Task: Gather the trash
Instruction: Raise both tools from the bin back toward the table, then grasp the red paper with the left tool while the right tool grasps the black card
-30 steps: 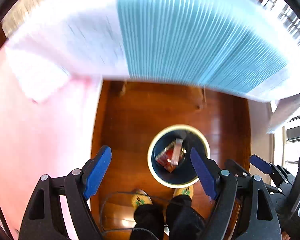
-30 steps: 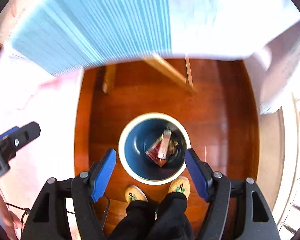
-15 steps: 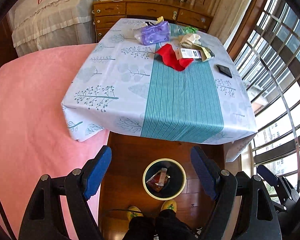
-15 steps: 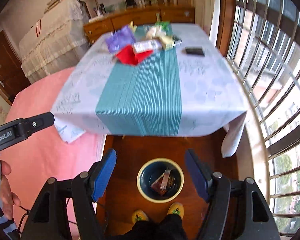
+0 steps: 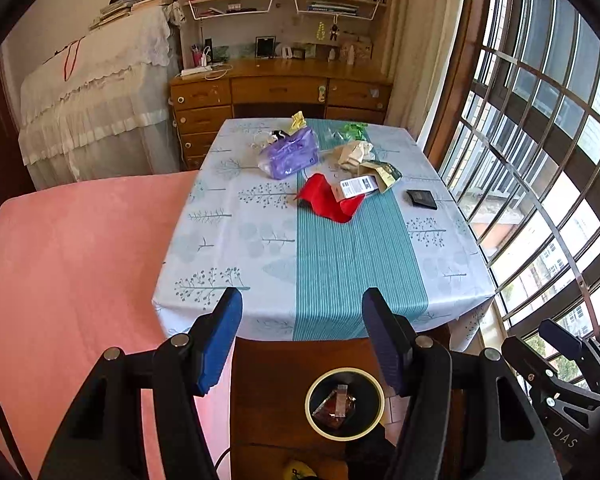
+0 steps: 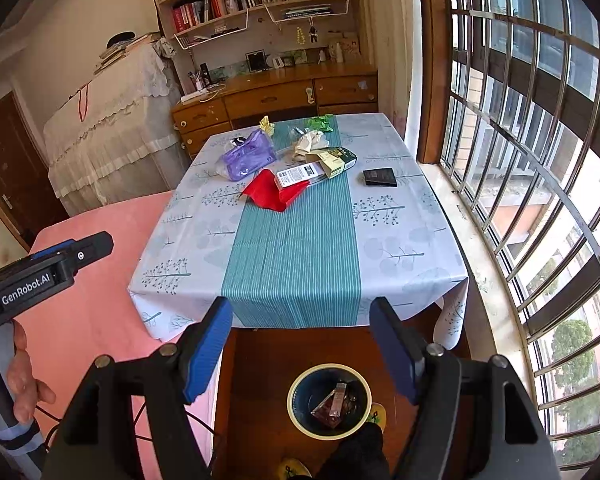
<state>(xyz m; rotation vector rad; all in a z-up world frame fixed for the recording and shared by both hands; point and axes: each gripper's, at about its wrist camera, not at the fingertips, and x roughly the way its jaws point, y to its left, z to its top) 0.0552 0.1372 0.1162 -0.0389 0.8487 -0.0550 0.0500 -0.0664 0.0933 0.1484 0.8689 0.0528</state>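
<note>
Blue-padded left gripper [image 5: 302,336] had just been closing, nothing between its jaws; the right gripper [image 6: 300,344] stood wide apart and empty. Both hung over the bin [image 6: 296,420], which held a wrapper [image 6: 334,404]. Beyond the bin, on the table [image 5: 340,272], lay a red wrapper [image 5: 324,200], purple bag [image 5: 288,158] and cartons [image 5: 374,176]

The left gripper [image 5: 302,336] was held tilted downward with nothing between its blue pads [image 5: 220,340]; its jaws had just been closing. The right gripper [image 6: 300,344] was held likewise, jaws wide apart and empty. A hand [image 6: 24,384] was seen gripping the left handle.
</note>
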